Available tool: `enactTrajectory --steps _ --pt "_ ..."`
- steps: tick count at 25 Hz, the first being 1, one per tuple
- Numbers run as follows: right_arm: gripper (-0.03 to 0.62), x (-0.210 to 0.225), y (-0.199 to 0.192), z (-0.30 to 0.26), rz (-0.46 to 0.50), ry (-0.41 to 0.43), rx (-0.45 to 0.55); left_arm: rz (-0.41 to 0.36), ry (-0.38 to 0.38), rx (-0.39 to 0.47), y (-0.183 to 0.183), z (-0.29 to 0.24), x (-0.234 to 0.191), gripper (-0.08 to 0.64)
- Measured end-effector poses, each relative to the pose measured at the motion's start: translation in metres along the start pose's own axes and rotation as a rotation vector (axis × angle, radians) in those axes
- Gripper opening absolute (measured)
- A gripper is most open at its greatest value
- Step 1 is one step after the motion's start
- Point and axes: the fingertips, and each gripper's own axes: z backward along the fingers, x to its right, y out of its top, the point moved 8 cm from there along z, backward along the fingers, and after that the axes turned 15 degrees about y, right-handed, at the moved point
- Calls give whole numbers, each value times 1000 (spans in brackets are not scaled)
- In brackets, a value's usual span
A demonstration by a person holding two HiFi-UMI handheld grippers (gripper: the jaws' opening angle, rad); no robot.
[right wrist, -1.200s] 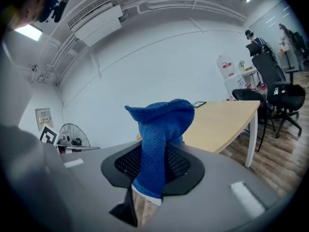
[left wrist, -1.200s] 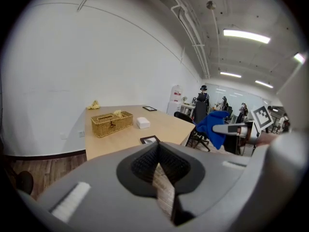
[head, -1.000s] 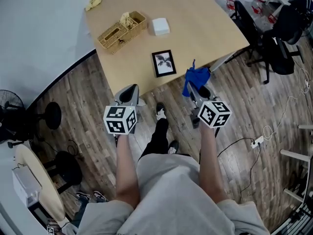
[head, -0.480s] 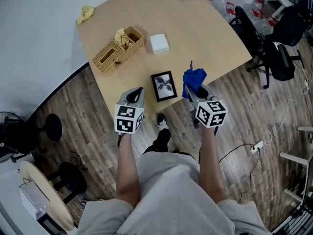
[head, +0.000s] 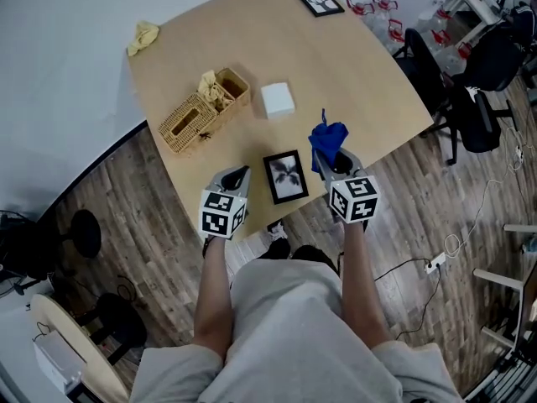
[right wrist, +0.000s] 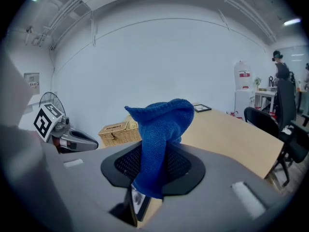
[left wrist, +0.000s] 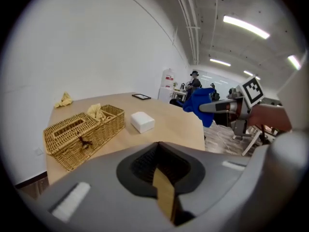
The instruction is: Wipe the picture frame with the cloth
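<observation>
Near tabletop (head: 352, 65) edge: picture frame (head: 285, 176), now brought between both tongs; right tongs (head: 332, 159) pinching blue cloth (head: 326, 139), left tongs (head: 237, 175) pressed together, empty; wiping seems imminent.

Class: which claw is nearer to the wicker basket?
Left. The left claw hovers at the table's near edge, just in front of the wicker basket; the right claw, holding the blue cloth, is farther right.

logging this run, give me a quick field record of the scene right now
left gripper: shut, empty, left of the picture frame
right gripper: shut on the blue cloth, right of the frame
picture frame: flat near the table edge, cloth not on it
also on table: wicker basket, white box, yellow rag, second frame
</observation>
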Motion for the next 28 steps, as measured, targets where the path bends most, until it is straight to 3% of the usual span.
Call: enactTrajectory --steps 3,9,13,20,28 --pt "107 5 -2 -9 40 -9 -68 -28 -68 -32 -14 -13 7 51" --pt "107 14 -20 -17 126 14 -226 -203 -205 -123 -43 -39 30 51" --pt "107 21 -39 -23 154 21 -303 -246 -263 -173 -53 -55 38 51" --pt "107 28 -46 -43 221 72 -379 -331 -316 -241 -59 -76 52 51" --pt "107 34 -52 -76 316 203 -492 -450 -345 -307 -63 -89 65 52"
